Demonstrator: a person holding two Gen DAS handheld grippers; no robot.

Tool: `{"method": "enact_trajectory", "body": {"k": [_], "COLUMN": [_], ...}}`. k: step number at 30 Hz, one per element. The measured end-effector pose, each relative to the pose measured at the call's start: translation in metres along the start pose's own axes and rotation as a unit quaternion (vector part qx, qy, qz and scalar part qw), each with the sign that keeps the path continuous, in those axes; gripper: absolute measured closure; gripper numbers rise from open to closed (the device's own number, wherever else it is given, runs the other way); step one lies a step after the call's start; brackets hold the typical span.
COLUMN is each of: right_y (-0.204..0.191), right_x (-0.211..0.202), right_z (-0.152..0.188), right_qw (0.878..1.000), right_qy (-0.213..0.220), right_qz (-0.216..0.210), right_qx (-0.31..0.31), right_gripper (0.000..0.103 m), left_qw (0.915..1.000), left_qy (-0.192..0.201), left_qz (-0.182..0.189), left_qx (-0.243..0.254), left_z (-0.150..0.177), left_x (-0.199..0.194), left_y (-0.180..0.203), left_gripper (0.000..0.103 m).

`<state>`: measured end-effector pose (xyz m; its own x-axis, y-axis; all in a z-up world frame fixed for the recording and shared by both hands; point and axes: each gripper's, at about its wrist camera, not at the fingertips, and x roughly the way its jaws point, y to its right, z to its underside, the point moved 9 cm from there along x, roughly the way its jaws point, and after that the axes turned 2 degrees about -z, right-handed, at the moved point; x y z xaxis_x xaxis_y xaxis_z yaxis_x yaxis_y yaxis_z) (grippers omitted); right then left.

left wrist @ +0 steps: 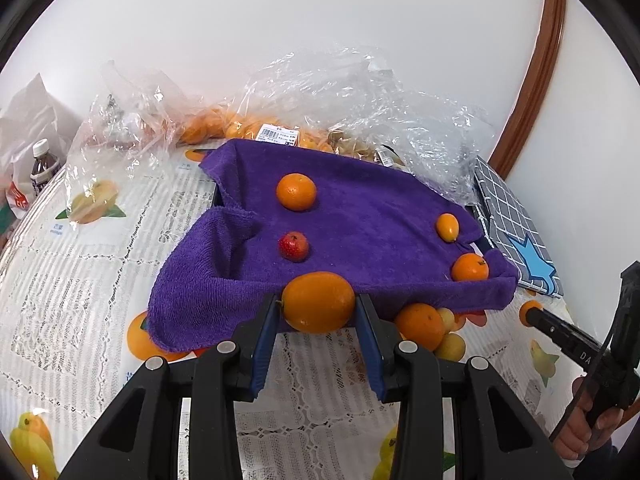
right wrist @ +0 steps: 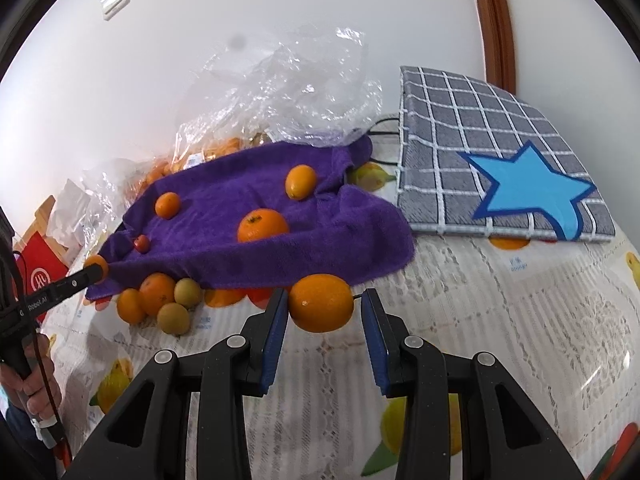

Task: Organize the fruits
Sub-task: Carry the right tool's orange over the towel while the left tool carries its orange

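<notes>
A purple towel (left wrist: 360,216) (right wrist: 256,216) lies draped over a dark tray. On it sit an orange (left wrist: 296,191), a red strawberry-like fruit (left wrist: 294,246), an oval kumquat (left wrist: 447,227) and a small orange (left wrist: 470,267). My left gripper (left wrist: 319,300) is shut on an oval orange fruit (left wrist: 318,312) at the towel's near edge. In the right wrist view that gripper (right wrist: 96,267) shows at the left. My right gripper (right wrist: 325,296) is shut on a round orange fruit (right wrist: 321,308) just in front of the towel. From the left wrist view its tip (left wrist: 530,314) appears at the right.
Clear plastic bags (left wrist: 340,92) with oranges lie behind the towel against the white wall. A grey checked pad with a blue star (right wrist: 500,168) lies to the right. A bottle (left wrist: 42,166) stands far left. The lace tablecloth (right wrist: 500,320) carries printed fruit pictures.
</notes>
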<state>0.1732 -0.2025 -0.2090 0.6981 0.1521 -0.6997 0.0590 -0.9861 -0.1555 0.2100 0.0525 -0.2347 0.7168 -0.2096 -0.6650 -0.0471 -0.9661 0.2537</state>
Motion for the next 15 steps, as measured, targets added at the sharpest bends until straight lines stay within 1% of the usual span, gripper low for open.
{"method": "enact_trajectory", "body": {"k": [2, 3, 7, 10, 12, 15], "right_y": [-0.003, -0.003, -0.004, -0.006, -0.007, -0.011], "right_x": [-0.001, -0.002, -0.002, -0.002, -0.001, 0.004], "right_z": [-0.007, -0.011, -0.028, -0.038, -0.043, -0.050], "right_qw": [1.000, 1.000, 1.000, 0.999, 0.999, 0.999], "right_qy": [0.007, 0.009, 0.017, 0.026, 0.031, 0.034], "right_qz": [-0.002, -0.002, 0.000, 0.001, -0.003, -0.010], "right_qx": [-0.004, -0.006, -0.013, -0.021, -0.021, -0.024], "right_gripper": [0.065, 0.065, 0.065, 0.065, 0.065, 0.065], "left_qw": [0.9999, 0.9999, 0.9997, 0.9998, 0.9996, 0.9993], "left_qy": [-0.006, -0.008, -0.008, -0.003, -0.006, -0.011], "left_qz": [-0.011, -0.010, 0.007, 0.004, 0.004, -0.007], "left_qx": [-0.005, -0.009, -0.020, -0.019, -0.026, -0.034], "left_z": [0.000, -0.001, -0.010, -0.017, -0.019, -0.023], "left_x": [0.000, -0.001, -0.006, -0.009, -0.010, -0.008], "left_y": [-0.001, -0.001, 0.006, 0.005, 0.002, -0.005], "left_gripper": [0.066, 0.066, 0.066, 0.066, 0.066, 0.066]}}
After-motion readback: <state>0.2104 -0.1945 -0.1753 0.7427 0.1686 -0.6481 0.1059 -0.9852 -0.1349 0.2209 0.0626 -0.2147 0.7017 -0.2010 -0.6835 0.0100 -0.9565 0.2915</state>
